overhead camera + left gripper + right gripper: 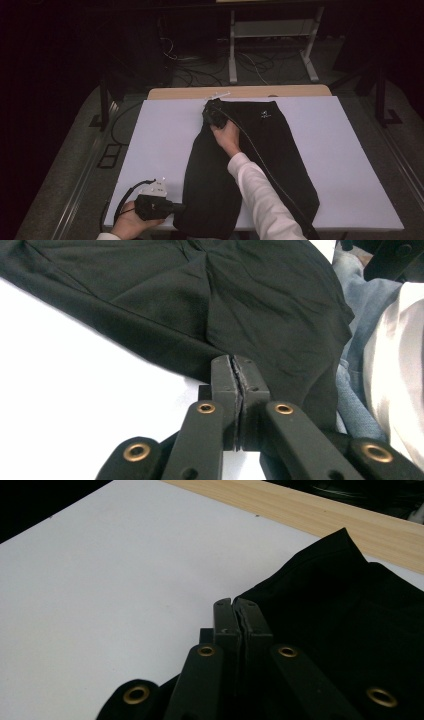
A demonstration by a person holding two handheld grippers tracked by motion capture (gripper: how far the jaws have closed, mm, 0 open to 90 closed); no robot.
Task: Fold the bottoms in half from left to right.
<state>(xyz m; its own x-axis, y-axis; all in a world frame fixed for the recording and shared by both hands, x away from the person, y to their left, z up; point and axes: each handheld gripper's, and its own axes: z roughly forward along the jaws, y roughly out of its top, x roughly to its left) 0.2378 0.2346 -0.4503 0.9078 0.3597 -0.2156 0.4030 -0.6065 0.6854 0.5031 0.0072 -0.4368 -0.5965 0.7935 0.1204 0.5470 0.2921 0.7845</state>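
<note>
Your black fabric garment (250, 165) lies flat on the white sheet (150, 145) that covers the light wooden table (175, 93). It runs lengthwise from the far edge down to the near edge, and a small white logo (263, 115) sits near its far end.

Your left tongs (176, 207) sit at the near left corner of the garment, close to the table's front edge. In the left gripper view the left tongs (234, 362) are pressed together, and the garment's dark hem (150, 340) meets their tips; whether any cloth is caught between the pads cannot be told, since the edge only reaches the jaw tips.

Your right tongs (209, 109) are at the far left corner of the garment, with your white-sleeved arm (260, 195) stretched over the cloth. In the right gripper view the right tongs (234, 605) are pressed together at the garment's edge (280, 587), with dark fabric lying right against the jaws.
</note>
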